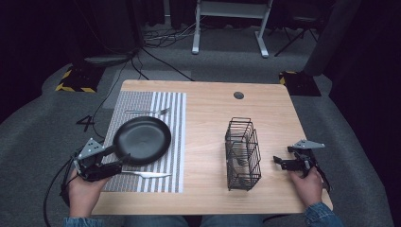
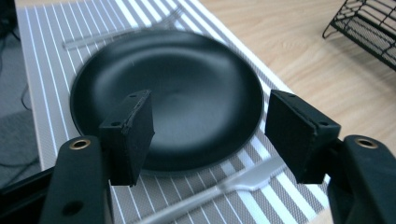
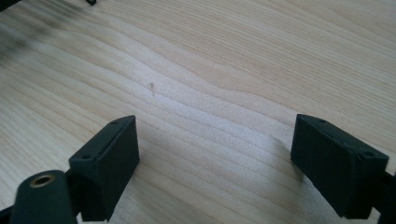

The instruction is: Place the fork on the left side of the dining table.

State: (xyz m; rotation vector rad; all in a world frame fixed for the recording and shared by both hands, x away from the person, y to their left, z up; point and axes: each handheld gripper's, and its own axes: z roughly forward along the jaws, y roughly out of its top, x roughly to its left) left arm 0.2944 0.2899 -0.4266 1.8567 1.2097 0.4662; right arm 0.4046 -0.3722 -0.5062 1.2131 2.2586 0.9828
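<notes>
Dark room, grey carpet, cables trailing on the floor behind; a pale wood surface (image 1: 208, 123) with a striped placemat (image 1: 175, 142) on the person's left half.

Left tongs (image 1: 116, 166) sit low at the near left edge of the mat, jaws wide apart, nothing between them. In the left gripper view the black plate (image 2: 187, 93) lies just ahead of the left tongs (image 2: 210, 133), its near rim falling in the gap between the two pads. A knife (image 2: 243, 179) lies on the mat just under and in front of the jaws, nearer than the plate. A fork (image 1: 147, 111) lies on the mat beyond the plate's far rim, well away from the tongs.

Right tongs (image 1: 279, 161) rest near the right edge of the surface, jaws also wide apart and empty; the right gripper view has the right tongs (image 3: 215, 158) over bare wood. A black wire rack (image 1: 242, 153) stands just to their left, between the two hands.

Judgement: the step in hand looks like the approach to the plate, not yet a grasp. The next move calls for easing the left tongs forward over the knife, tilting so one pad goes under the rim and one over, then closing firmly; the rim is thin and glossy, so a shallow bite may slip. The rack seems the likely destination, though that is a guess.
</notes>
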